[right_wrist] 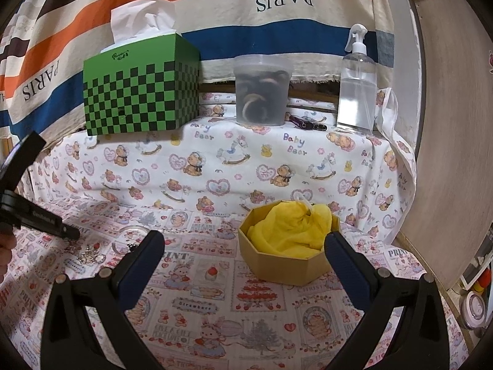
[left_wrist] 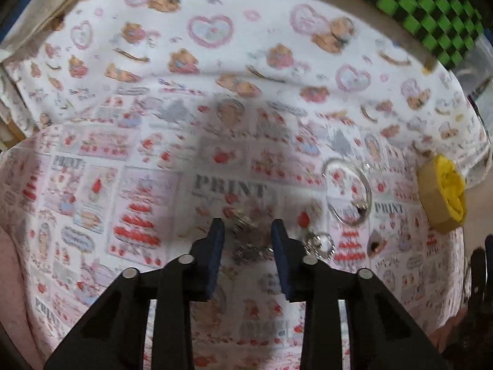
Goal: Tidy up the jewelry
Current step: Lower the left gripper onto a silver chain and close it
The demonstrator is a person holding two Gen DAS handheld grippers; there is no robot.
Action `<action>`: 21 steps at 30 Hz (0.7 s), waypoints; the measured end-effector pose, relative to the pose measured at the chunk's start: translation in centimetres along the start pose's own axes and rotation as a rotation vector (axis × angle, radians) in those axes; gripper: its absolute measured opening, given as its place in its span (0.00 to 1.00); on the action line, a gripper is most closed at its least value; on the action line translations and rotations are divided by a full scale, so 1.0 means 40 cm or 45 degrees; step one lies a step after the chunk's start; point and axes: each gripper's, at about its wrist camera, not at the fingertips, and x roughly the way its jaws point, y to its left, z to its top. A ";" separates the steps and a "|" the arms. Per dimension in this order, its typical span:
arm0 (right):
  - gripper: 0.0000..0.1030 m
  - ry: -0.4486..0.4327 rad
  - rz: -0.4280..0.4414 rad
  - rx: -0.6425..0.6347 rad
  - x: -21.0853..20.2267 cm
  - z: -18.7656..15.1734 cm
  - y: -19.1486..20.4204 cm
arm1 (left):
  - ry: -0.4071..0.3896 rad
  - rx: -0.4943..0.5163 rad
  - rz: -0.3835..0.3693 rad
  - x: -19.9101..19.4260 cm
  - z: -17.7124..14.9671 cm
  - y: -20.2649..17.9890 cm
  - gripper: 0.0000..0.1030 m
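Observation:
A tangle of silver jewelry (left_wrist: 251, 239) lies on the printed cloth, seen in the narrow gap between the blue pads of my left gripper (left_wrist: 247, 226). The jaws stand a little apart, and the blur hides any contact. In the right wrist view the left gripper (right_wrist: 72, 234) sits just left of and above that silver jewelry (right_wrist: 89, 256). Beside it are a silver ring piece (left_wrist: 320, 243) and a clear bangle (left_wrist: 348, 191). The yellow octagonal box (right_wrist: 277, 273), lined with yellow cloth, stands ahead of my right gripper (right_wrist: 245, 237), which is wide open and empty.
On the raised ledge at the back stand a green checked tissue box (right_wrist: 141, 92), a clear tub (right_wrist: 262, 92) with dark bands inside, and a spray bottle (right_wrist: 357, 86). A wooden panel (right_wrist: 456, 123) closes the right side. A person's hand (right_wrist: 4, 246) shows at the left edge.

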 end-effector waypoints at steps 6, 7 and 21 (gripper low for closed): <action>1.00 0.016 -0.005 0.006 0.007 0.000 -0.003 | -0.050 -0.013 -0.074 -0.028 0.001 0.002 0.14; 1.00 0.017 -0.006 0.010 0.007 0.000 -0.004 | -0.063 0.013 -0.089 -0.042 -0.003 -0.002 0.13; 1.00 0.231 0.245 0.037 0.057 0.000 0.015 | -0.228 -0.003 -0.075 -0.116 -0.047 0.047 0.13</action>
